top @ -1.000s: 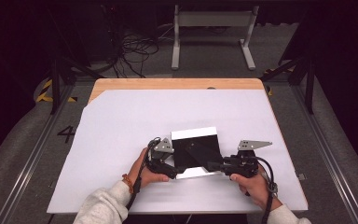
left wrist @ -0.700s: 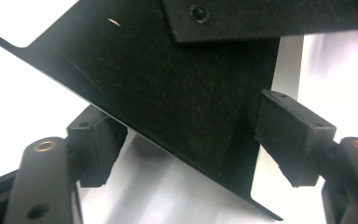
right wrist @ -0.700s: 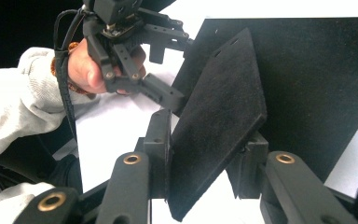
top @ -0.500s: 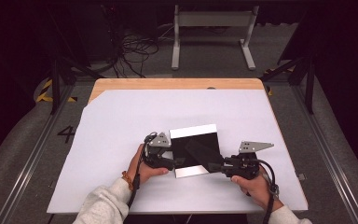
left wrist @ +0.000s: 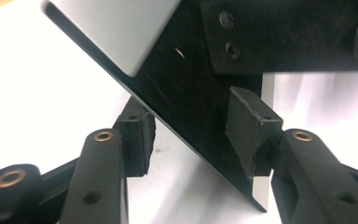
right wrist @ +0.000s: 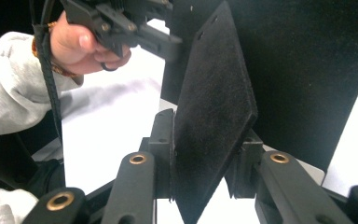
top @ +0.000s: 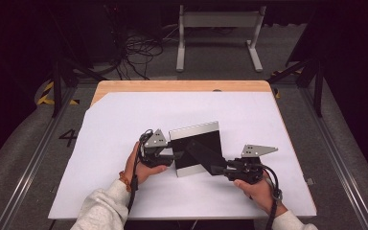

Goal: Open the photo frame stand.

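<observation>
A flat black plate (top: 194, 151) with a silver strip along its far edge stands tilted on the white table (top: 124, 120). A black felt-like flap (top: 205, 157) juts from its face towards the right. My left gripper (top: 170, 156) is at the plate's left edge. Its jaws have just been closing, and one pad (left wrist: 249, 133) now lies on the black face (left wrist: 191, 88) while the other sits behind the edge. My right gripper (right wrist: 205, 163) is shut on the flap (right wrist: 214, 102), which stands upright between its pads.
White sheet covers a wooden tabletop (top: 182, 86). Behind the table, cables (top: 139, 52) lie on the floor near a white metal frame (top: 218, 19). Dark stands flank both sides. The person's other hand (right wrist: 74, 46) shows in the right gripper view.
The left gripper has moved up and in to the plate's left edge and its jaws have closed around it. The plate now stands steeper. The right gripper has stayed put.
</observation>
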### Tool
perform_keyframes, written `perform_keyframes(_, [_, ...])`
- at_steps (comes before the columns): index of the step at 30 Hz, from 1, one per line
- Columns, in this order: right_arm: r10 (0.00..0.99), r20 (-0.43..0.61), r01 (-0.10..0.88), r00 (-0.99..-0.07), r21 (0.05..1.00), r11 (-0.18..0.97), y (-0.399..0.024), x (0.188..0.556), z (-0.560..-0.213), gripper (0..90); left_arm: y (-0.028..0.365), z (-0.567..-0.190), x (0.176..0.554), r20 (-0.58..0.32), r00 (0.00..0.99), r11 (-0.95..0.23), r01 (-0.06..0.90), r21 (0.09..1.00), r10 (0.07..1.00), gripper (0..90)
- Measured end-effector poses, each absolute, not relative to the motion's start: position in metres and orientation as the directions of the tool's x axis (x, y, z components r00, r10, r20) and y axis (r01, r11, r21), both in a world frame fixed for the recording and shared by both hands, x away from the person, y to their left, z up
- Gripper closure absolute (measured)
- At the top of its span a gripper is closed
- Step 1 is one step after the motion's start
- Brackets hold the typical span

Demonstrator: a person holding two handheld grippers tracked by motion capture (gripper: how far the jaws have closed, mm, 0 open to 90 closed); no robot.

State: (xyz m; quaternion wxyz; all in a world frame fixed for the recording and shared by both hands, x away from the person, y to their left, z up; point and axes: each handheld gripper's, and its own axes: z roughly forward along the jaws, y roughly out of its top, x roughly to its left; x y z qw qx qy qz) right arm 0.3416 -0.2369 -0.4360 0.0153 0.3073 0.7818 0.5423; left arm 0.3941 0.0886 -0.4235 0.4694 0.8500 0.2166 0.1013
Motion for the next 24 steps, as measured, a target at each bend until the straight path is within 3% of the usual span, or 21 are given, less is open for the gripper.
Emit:
perform_keyframes(6, [0.498,0.283,0.451,-0.820,0.854,0.258,-0.236,0.339,-0.436,67.9,0.089,-0.416,0.394,-0.013,0.887,-0.457,0.250,0.854,0.461,58.2])
perform_keyframes(16, [0.522,0.205,0.421,-0.828,0.842,0.337,-0.224,0.335,-0.440,68.6,0.083,-0.403,0.382,0.098,0.873,-0.481,0.166,0.861,0.477,60.6])
perform_keyframes(24, [0.519,0.170,0.403,-0.838,0.833,0.378,-0.223,0.331,-0.440,68.7,0.079,-0.414,0.376,0.063,0.897,-0.499,0.184,0.847,0.437,51.9])
